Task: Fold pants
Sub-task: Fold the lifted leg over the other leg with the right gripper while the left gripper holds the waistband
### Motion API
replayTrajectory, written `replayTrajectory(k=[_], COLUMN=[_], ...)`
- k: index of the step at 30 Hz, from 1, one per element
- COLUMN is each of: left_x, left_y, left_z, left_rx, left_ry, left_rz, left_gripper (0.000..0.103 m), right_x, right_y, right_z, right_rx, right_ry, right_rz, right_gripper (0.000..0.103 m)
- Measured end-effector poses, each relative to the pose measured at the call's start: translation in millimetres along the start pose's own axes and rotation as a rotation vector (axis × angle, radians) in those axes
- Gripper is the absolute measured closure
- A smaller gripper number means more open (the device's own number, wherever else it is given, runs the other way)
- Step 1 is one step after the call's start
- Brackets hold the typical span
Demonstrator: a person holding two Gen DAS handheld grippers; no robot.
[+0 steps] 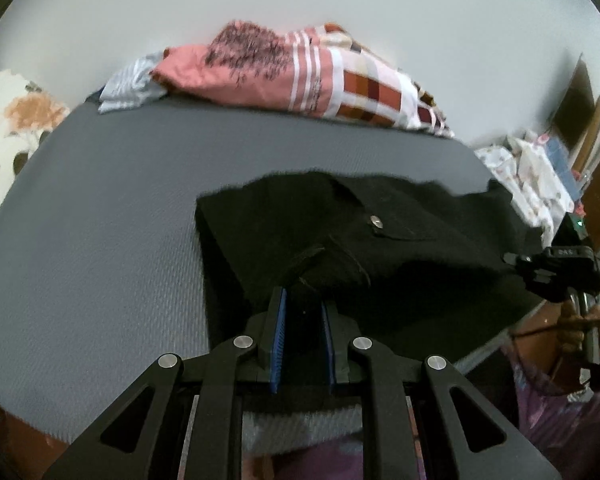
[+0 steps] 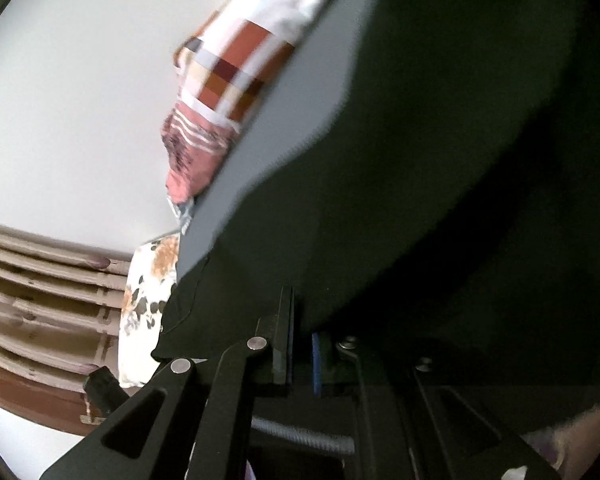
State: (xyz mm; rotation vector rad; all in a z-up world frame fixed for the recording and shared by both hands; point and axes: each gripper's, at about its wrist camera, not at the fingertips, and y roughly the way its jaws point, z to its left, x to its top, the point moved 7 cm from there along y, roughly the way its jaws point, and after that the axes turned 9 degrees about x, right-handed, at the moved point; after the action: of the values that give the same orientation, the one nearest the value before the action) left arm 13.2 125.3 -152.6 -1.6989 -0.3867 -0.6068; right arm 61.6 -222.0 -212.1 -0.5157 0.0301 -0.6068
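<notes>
Black pants [image 1: 380,232] lie in a folded bundle on the grey mattress [image 1: 100,220], with a metal button showing on top. My left gripper [image 1: 303,300] is shut on the near edge of the pants, with dark cloth pinched between its blue pads. At the bundle's right end my right gripper [image 1: 514,259] meets the cloth. In the right wrist view that right gripper [image 2: 302,320] is shut on the pants [image 2: 440,200], whose lifted dark fabric hides most of the view and part of the mattress [image 2: 312,80].
A heap of pink and checked cloths [image 1: 300,72] lies along the mattress's far edge against the white wall. A floral pillow [image 1: 12,120] sits at the left, and a slatted wooden headboard [image 2: 40,300] stands by it. Bags and clutter [image 1: 532,172] stand off the right edge.
</notes>
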Motion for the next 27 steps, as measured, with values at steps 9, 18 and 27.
replayTrajectory(k=[9,18,27], left_x=[-49,-57,-61], left_y=[6,0,-1], left_z=[-4,-8,-11], left_rx=[0.024,0.046,0.077], left_ry=[0.004,0.036,0.054], left_rz=[0.099,0.116,0.136], left_gripper=[0.086,0.086,0.085], right_x=[-41,-53,-59], right_y=[2,6,5], right_z=[-33,-30,-29], right_rx=[-0.041,-0.054,-0.036], right_ry=[0.077,0.072,0.08], right_rz=[0.058,0.1,0.124], right_gripper=[0.096,0.096,0.097])
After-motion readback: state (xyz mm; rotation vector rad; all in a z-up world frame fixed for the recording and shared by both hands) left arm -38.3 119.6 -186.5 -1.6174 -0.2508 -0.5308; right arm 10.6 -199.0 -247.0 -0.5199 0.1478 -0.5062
